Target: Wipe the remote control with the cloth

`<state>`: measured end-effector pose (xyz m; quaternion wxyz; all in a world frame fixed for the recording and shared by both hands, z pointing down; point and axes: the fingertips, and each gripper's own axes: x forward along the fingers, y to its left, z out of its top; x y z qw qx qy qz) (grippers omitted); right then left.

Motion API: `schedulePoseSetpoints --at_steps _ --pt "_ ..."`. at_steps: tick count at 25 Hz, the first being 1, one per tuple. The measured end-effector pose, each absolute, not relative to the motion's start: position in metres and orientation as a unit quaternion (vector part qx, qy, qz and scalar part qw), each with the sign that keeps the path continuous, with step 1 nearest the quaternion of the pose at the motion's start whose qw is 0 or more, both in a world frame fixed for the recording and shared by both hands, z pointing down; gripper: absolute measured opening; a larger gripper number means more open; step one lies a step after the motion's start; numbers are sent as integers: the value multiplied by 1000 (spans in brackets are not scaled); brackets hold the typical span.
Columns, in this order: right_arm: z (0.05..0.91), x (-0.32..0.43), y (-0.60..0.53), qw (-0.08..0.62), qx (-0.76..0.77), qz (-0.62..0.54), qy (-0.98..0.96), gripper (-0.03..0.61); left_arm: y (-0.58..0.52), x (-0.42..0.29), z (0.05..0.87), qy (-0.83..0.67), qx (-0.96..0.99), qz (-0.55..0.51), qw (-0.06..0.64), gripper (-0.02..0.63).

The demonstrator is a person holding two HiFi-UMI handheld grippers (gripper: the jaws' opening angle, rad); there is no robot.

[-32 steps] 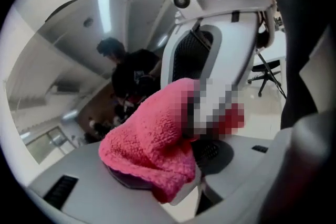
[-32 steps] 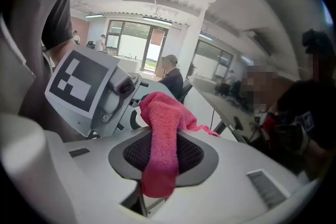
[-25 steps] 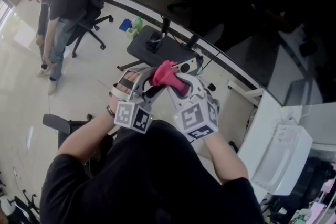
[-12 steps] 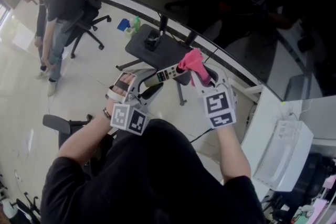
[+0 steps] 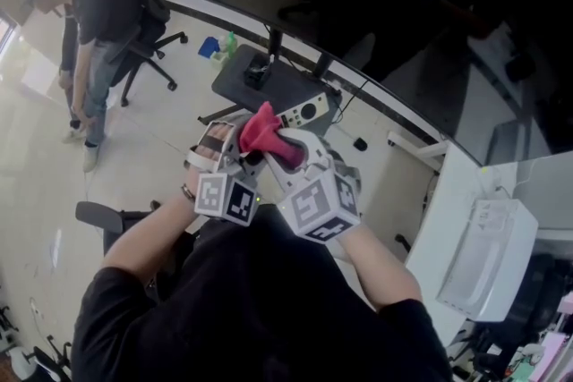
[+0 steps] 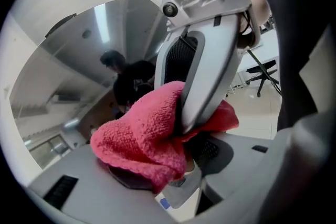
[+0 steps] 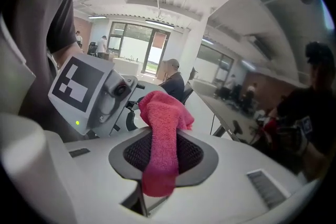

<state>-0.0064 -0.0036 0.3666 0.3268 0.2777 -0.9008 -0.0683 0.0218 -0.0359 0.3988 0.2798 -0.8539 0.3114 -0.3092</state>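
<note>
The wipe looks to be under way, not finished. The left gripper [image 5: 240,155] has its jaws set fairly wide and closed on the remote [image 5: 304,113]. It holds it in the air in front of the person, with the long body running out past the jaw tips toward the right gripper's side. In the left gripper view a pale sliver of the remote [image 6: 177,190] with a small blue button shows right between that gripper's jaws, so the grip is on the near end.

The right gripper [image 5: 286,144] is about half closed and pinches the cloth [image 5: 265,128]. In its own view the pink cloth [image 7: 161,134] runs up between the two pads and bunches out beyond the tips. That bunch sits directly over the left gripper's jaws and presses down on the remote just ahead of them. One right jaw crosses close in front of the left gripper's camera.

Both things are in hand and the cloth is on the remote at the end nearest the left gripper, so I judge this a point within a wiping stroke. The far end, beyond the right gripper's tips, lies bare in the head view with its buttons showing. Nothing in the pictures tells how clean any part is.

What probably remains is passes along the length out to that far end. The underside and the patch under the left jaws need a change of grip to be reached.
</note>
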Motion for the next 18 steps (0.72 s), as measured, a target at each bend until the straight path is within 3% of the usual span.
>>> schedulePoseSetpoints --at_steps 18 --pt "359 103 -60 307 425 -26 -851 103 -15 20 390 303 -852 -293 309 210"
